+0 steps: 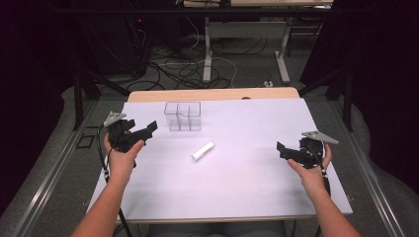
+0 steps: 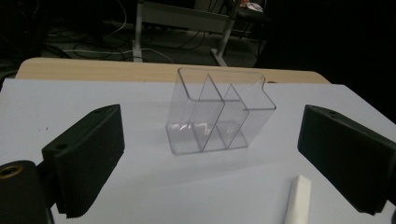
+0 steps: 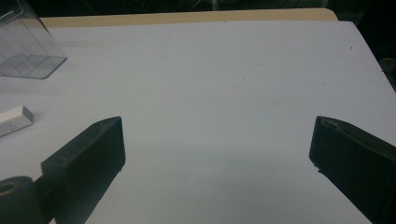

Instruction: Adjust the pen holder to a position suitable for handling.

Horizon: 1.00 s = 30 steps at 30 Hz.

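A clear plastic organiser box [image 1: 183, 116] with inner dividers stands upright on the white table top [image 1: 247, 123], toward the back and left of centre. A small white oblong block [image 1: 203, 151] lies flat in front of it. My left gripper [image 1: 143, 132] is held at the table's left, jaws wide apart, facing the clear box [image 2: 215, 114], with the white block [image 2: 299, 198] low on the right of its view. My right gripper [image 1: 282, 150] hovers at the table's right, also open and holding nothing. In the right gripper view the box [image 3: 25, 46] and block [image 3: 14, 120] sit at the far left.
A light wooden strip [image 1: 212, 94] edges the table's far side. Beyond it stand desk legs [image 1: 207, 49] and tangled cables [image 1: 178, 69] on the floor. Dark curtains close in both sides.
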Tool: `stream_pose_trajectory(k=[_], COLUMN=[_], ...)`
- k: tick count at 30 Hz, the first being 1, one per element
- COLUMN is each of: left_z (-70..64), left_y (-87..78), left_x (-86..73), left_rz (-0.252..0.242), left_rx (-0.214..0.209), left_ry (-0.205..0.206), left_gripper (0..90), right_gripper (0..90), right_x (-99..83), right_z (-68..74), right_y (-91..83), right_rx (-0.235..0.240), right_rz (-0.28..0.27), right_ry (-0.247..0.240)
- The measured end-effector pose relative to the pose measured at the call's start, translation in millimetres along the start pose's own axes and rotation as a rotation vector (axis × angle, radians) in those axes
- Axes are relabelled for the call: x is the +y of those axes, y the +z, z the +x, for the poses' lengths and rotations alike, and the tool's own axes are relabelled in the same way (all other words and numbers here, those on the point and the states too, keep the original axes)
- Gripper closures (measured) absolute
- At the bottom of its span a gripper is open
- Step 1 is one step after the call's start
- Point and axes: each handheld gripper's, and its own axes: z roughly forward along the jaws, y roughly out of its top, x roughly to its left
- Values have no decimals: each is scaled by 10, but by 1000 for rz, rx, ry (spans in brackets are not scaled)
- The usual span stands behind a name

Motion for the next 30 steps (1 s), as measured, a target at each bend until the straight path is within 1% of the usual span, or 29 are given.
stream_pose_trajectory(k=[1,2,3,4,5,6,7,8,9,10,11,12,13,14,15,18,20,21,24,27,28,30], left_z=[-21,-39,-76,-76,-92,-118,-118,-129,-137,-146,-154,-164,-171,-177,-178,-181,-180,-179,-176,-180,-180,-175], left_y=[26,47,91,91,116,166,166,191,222,255,288,317,346,376,405,494,549,582,679,778,814,870], left_x=[61,124,242,242,298,410,410,463,513,562,608,651,691,726,758,835,876,888,918,926,922,910], left_rz=[-1,2,-8,-8,-17,-22,-22,-16,-16,-10,-6,0,5,6,12,20,33,26,42,66,73,81], left_rx=[2,4,14,14,16,21,21,25,23,17,16,24,32,37,41,56,69,76,88,109,118,128], left_ry=[2,6,7,7,12,27,27,30,30,27,24,23,25,21,17,10,15,19,17,39,47,53], left_gripper=[79,122,144,158,158,159,159,161,161,164,164,170,192,220,220,251,276,284,333,370,371,373], right_gripper=[34,37,39,40,42,46,46,48,49,49,49,49,50,53,53,53,53,53,53,53,53,52], right_x=[1,5,7,10,10,9,9,8,5,7,5,4,1,-3,-3,-9,-10,-13,-16,-20,-20,-20], right_z=[1,-2,-11,-12,-7,-15,-15,-25,-22,-34,-35,-42,-44,-40,-40,-45,-45,-46,-56,-68,-63,-61], right_y=[-1,-2,-2,-8,-10,-5,-5,-10,-10,-14,-6,-3,4,12,12,29,32,40,56,77,84,85], right_rx=[1,2,1,-2,-4,-4,-4,-1,-7,-6,-12,-14,-5,-12,-12,-9,-12,-10,-13,-17,-13,-11], right_rz=[-1,-6,-11,-6,-6,-17,-17,-14,-16,-9,-15,-13,-10,3,3,7,13,8,16,24,24,23], right_ry=[0,2,-5,-1,10,9,9,8,17,10,16,14,20,26,26,25,27,30,35,37,47,48])
